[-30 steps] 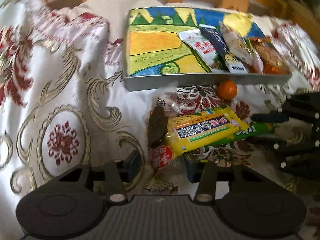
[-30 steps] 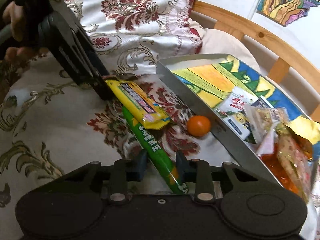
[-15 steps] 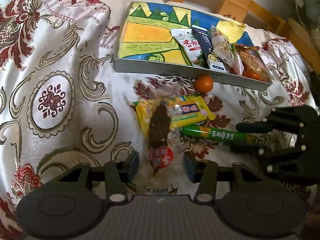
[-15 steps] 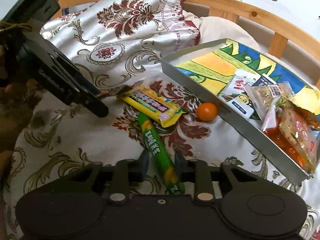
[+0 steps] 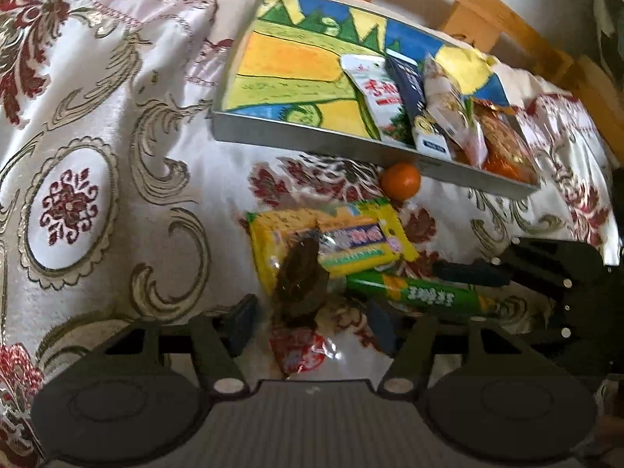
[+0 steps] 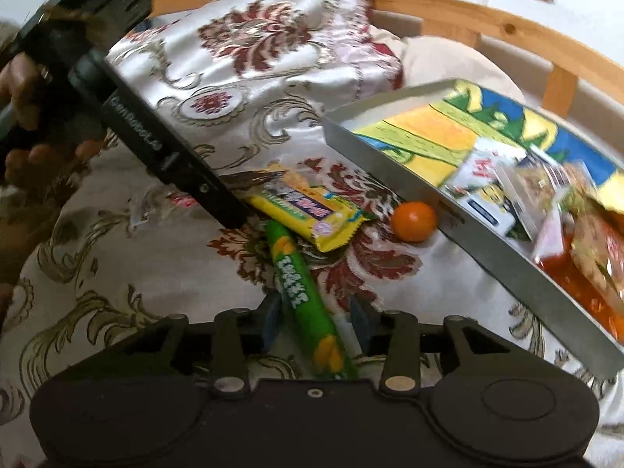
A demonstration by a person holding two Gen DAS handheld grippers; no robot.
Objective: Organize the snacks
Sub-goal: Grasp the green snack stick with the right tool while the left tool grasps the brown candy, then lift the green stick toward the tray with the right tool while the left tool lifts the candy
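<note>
- Left wrist view: the left gripper (image 5: pixel 310 321) hangs over a bedspread (image 5: pixel 117 202) with its jaws apart; they have just been opening, and a clear packet with a dark snack (image 5: pixel 298 284) lies between them, its pads not pressing it.
- Loose on the cloth there are four things: that dark snack packet, one yellow biscuit pack (image 5: pixel 331 243) partly under it, one green tube (image 5: pixel 417 292) just beside, and one orange fruit (image 5: pixel 401 180) touching the near wall of the tray (image 5: pixel 312 138).
- About four packets (image 5: pixel 433 105) crowd the tray's right end; its left half shows bare painted floor.
- The right gripper (image 5: pixel 475 273) reaches in from the right edge at the green tube.
- Right wrist view: the right gripper (image 6: pixel 316 321) straddles the green tube (image 6: pixel 302 284), jaws parted and just opening, with a gap showing on either side.
- The left gripper's finger (image 6: pixel 202 187) meets the yellow pack's (image 6: pixel 308 210) far end; a hand (image 6: pixel 27 124) holds it.
- Bare cloth spreads toward the left edge; a wooden rail (image 6: pixel 507 27) bounds the far side.
</note>
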